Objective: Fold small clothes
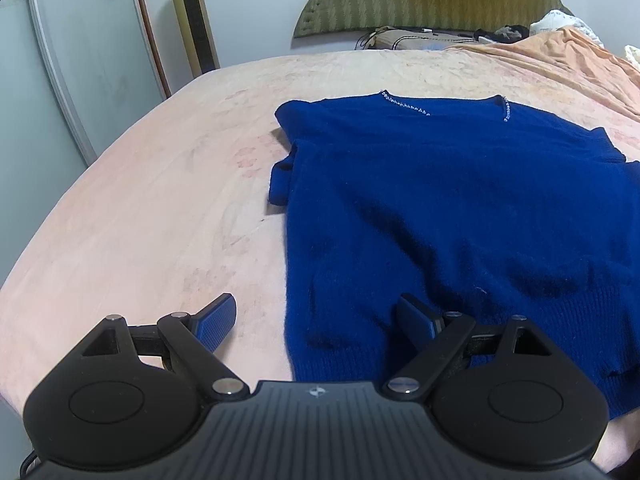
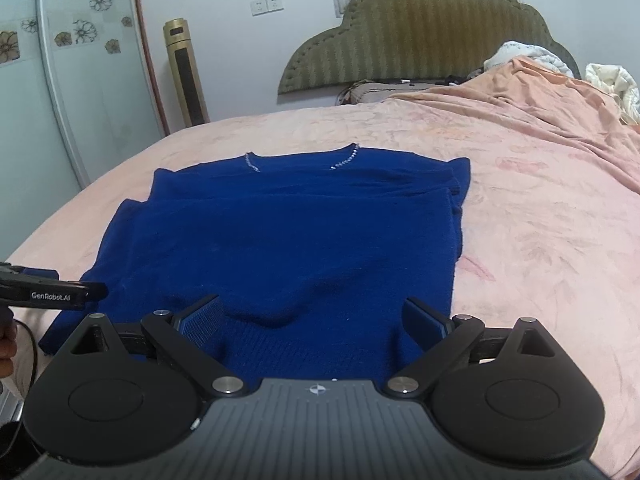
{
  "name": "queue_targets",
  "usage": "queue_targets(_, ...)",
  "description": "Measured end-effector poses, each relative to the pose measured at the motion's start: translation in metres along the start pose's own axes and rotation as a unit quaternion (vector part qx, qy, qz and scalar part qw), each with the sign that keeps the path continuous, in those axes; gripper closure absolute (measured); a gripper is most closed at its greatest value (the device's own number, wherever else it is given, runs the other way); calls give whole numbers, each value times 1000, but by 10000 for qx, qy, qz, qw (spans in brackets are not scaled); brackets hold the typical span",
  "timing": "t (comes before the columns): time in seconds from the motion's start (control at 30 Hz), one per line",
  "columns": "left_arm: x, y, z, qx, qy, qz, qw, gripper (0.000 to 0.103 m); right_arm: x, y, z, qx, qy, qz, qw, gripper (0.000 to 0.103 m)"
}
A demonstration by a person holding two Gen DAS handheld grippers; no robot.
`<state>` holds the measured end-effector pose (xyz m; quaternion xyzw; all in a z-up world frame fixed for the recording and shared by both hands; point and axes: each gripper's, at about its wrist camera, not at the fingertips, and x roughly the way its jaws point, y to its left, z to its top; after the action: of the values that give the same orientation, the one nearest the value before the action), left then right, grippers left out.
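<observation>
A dark blue knit sweater [image 1: 460,216] lies flat on the pink bed, its beaded neckline [image 1: 404,104] at the far end and both sleeves folded in over the body. My left gripper [image 1: 320,318] stands open at the sweater's near left hem corner, its left finger over bare sheet and its right finger over the knit. In the right wrist view the same sweater [image 2: 296,240] fills the middle. My right gripper [image 2: 312,320] is open above the ribbed hem, with nothing pinched between its pads. The left gripper [image 2: 52,294] shows at that view's left edge.
The pink floral bedsheet [image 1: 160,208] spreads to the left and beyond the sweater. An orange blanket [image 2: 532,92] is bunched at the far right, near a green padded headboard [image 2: 416,40]. A gold tower fan [image 2: 186,76] and a wardrobe door [image 1: 84,60] stand left of the bed.
</observation>
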<state>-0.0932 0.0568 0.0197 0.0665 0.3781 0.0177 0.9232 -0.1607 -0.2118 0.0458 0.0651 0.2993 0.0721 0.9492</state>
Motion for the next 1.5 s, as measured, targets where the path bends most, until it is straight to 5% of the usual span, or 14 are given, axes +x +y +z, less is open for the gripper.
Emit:
queue_targets(0.6,-3,-6,0,164,15,-9,9999,15,-4,3,-2,-106,-32,-40,9999,6)
queue_targets(0.77,-13,11,-1,608,-315,-266,9973,15,-11,-5,-2,-75,-155,-84,9998,6)
queue_targets(1.0,-6,22,0,342,-130,-158,9992,15,-17,-36,-8,436,-196,-210,9986,6)
queue_targets(1.3,-8,6,1,323,-107,-153,9993,15,-5,6,-3,-207,-12,-6,9998,5)
queue_targets(1.5,-6,3,0,353,-91,-140,9992,15,-5,2,-5,-61,51,22,10000,5)
